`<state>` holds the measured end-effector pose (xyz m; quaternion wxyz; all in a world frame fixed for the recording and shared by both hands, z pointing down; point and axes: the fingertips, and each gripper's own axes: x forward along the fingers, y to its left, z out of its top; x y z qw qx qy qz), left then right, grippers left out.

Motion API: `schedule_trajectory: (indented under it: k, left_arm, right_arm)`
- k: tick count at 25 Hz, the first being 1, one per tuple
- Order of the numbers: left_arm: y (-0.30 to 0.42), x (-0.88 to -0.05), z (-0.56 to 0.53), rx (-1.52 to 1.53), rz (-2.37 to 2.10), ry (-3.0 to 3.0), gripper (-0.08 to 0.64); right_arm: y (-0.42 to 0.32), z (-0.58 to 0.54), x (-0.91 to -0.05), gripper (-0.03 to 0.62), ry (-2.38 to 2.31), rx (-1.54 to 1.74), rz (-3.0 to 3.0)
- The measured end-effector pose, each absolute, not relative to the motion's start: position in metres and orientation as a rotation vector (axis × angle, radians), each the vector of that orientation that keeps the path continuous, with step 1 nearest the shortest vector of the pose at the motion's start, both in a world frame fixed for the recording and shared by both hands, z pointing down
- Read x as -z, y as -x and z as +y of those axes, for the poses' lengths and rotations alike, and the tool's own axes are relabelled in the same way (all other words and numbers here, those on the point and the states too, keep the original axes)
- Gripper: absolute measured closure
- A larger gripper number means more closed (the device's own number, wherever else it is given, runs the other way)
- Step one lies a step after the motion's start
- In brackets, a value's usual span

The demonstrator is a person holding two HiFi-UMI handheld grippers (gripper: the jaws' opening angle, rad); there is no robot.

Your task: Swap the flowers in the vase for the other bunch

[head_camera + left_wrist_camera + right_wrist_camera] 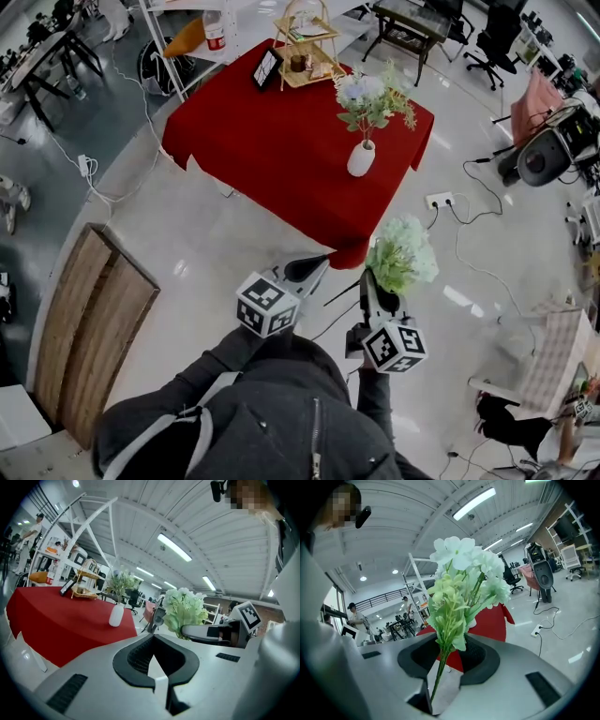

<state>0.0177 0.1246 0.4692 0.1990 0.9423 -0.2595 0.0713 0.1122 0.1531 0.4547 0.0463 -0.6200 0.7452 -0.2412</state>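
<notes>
Right hand-held gripper (440, 686) pinches green bunch (461, 581) by stem; stem upright, blooms up. Left hand-held gripper (159, 686) closed tight, empty. Vase (361, 158) on counter (272, 141) shows in head view, left gripper view only.

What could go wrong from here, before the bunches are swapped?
The vase is narrow, still full, and stands near the red table's edge: pulling out the old flowers might tip it. The right gripper pinches the new bunch only by thin stems, which could slip. Cables and a power strip lie on the floor beside the table: a tripping risk.
</notes>
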Motion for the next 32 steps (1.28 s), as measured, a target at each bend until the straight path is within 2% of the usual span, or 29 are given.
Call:
schedule_trajectory:
  k: [32]
  left_arm:
    - [-0.086,-0.437,-0.089,-0.177,-0.664,-2.708,0.551]
  right_arm:
    - [-0.209,-0.049,-0.424,0.479,2.018,0.673,2.09]
